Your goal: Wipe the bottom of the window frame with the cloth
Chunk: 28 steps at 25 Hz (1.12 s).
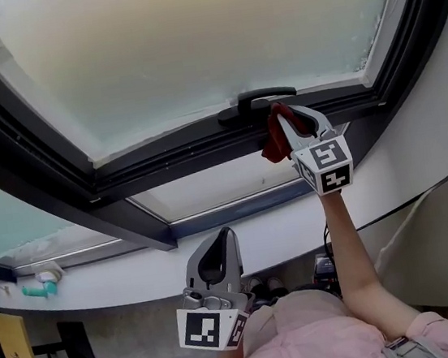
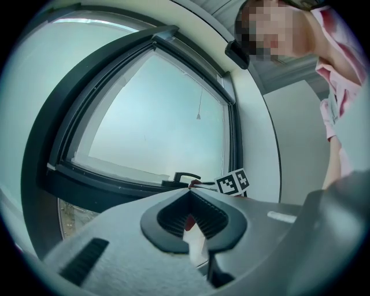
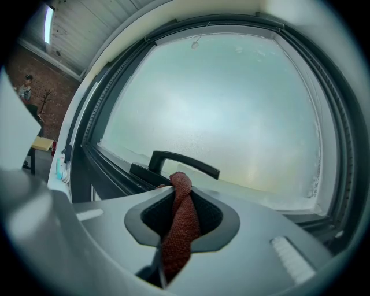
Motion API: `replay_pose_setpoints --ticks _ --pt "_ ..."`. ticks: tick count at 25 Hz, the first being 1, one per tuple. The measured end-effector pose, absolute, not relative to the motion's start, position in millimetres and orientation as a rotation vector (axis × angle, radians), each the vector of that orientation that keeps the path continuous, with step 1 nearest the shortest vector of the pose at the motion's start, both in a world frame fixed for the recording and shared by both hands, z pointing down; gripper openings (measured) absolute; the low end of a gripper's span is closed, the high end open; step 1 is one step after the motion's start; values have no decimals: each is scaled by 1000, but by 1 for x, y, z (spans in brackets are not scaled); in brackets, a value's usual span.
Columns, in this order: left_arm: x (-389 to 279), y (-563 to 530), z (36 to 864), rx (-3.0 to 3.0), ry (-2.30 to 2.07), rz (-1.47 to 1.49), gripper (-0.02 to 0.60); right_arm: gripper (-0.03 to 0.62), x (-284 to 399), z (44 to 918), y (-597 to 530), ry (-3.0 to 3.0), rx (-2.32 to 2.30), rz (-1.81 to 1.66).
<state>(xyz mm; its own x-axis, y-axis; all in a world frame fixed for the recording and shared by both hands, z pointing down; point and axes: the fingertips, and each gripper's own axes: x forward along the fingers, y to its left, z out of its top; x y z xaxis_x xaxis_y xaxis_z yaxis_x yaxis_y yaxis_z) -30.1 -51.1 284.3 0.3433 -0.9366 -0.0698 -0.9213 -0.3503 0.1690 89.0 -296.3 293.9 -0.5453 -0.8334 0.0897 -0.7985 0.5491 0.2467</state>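
The frosted pane (image 1: pixel 190 47) fills your view, above the dark window frame (image 1: pixel 172 160). Your left gripper (image 1: pixel 226 235) hangs low near your body, its jaws closed on nothing. Your right gripper (image 1: pixel 283 117) reaches the frame's bottom rail just beside the black handle (image 1: pixel 258 98), its jaws clamped on the red cloth (image 1: pixel 273 144) held at that rail.

bottom frame rail (image 1: pixel 173 163): dark, running across under the frosted glass and carrying the black handle (image 1: pixel 259 100)
on the rail: a red cloth (image 1: pixel 274 141) is sitting up against it just below the handle, looks like it's touching
white ledge (image 1: pixel 115 282): curving along below the window
on the ledge: a small teal and white thing (image 1: pixel 42 286) is lying way over at the left end, can't tell what it is
floor (image 1: pixel 139 341): grey, down below, with a black chair (image 1: pixel 67 352) standing at the left
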Motion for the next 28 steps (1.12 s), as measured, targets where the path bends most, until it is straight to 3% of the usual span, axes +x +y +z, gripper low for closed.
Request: replay_pose_setpoints --ticks 28 --pt "-64 -68 289 2571 -1667 -240 -2 66 90 291 -293 -2568 1518 -344"
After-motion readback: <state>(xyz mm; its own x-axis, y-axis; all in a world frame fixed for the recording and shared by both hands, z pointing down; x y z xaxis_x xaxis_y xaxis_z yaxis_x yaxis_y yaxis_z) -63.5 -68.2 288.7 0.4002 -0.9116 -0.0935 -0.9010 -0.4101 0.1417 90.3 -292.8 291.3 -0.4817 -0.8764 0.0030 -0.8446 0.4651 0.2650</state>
